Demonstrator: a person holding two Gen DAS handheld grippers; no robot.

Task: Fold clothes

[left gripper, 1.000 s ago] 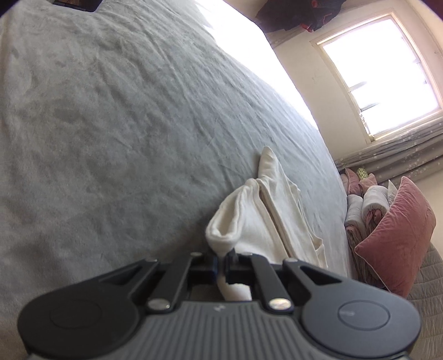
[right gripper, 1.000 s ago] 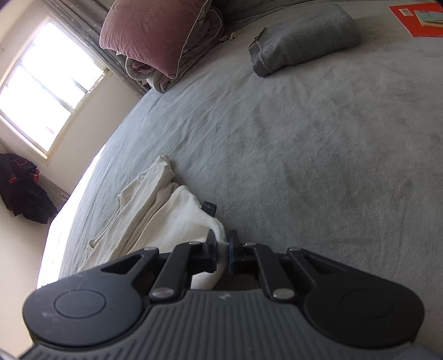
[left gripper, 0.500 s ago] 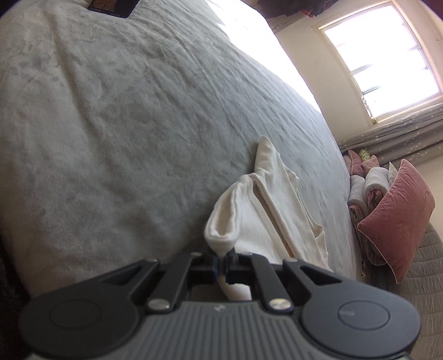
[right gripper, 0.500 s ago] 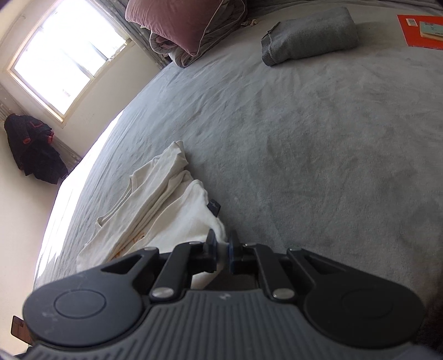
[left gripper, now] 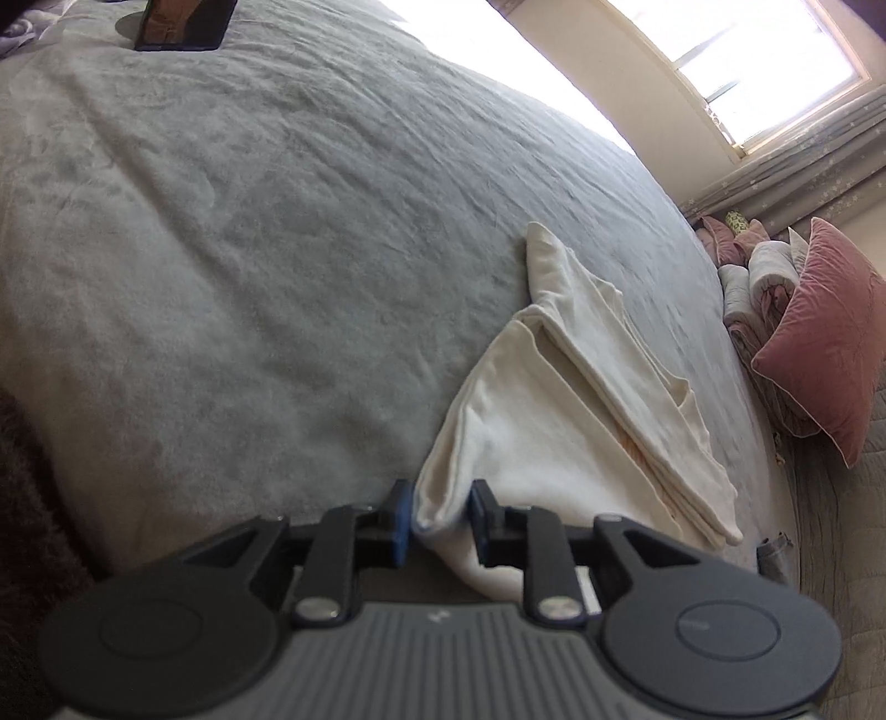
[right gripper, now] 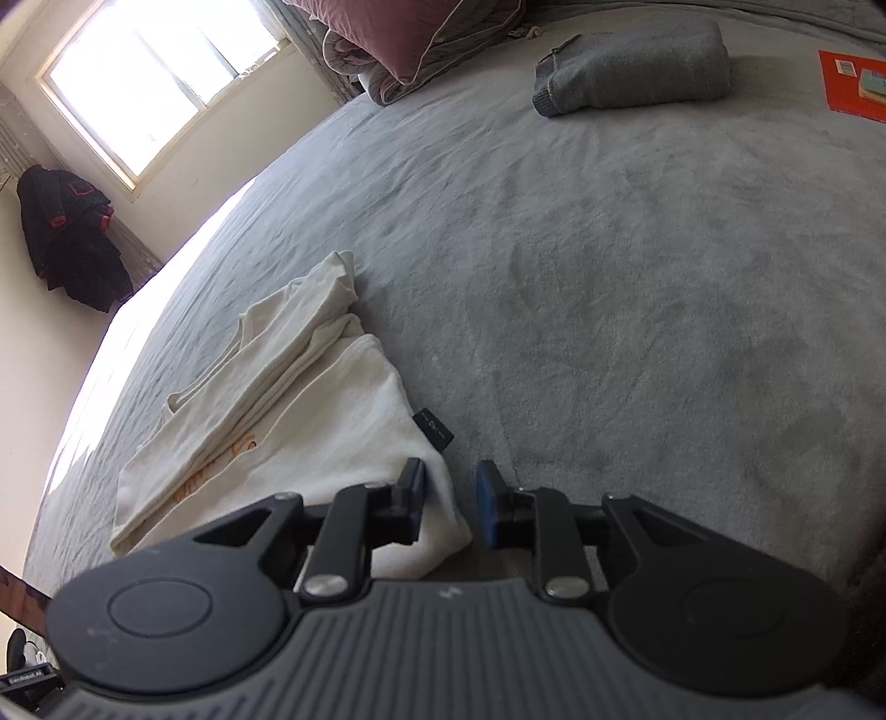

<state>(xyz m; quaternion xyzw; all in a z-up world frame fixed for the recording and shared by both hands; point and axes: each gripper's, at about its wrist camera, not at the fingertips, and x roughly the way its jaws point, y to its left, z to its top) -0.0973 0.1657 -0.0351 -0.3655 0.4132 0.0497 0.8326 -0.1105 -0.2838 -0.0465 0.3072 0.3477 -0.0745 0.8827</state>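
Grey bedspread (left gripper: 249,249) covers a big bed, bright window (right gripper: 149,83) behind, pink pillow (left gripper: 825,343) at the head end. Cream garment (left gripper: 554,421) lies partly folded near the bed's front edge, sleeve end pointing toward the window side; small black tag (right gripper: 433,429) sticks out at its hem.

Left gripper (left gripper: 440,523): jaws narrowly apart, cloth corner sitting between them w/ slack, not pinched. Right gripper (right gripper: 451,504): jaws parted too, hem corner betw. them, touching the inner finger only. Folded grey item (right gripper: 631,69) lies well apart from the garment, red book (right gripper: 853,83) beside it. Phone (left gripper: 180,25) props at the far edge.
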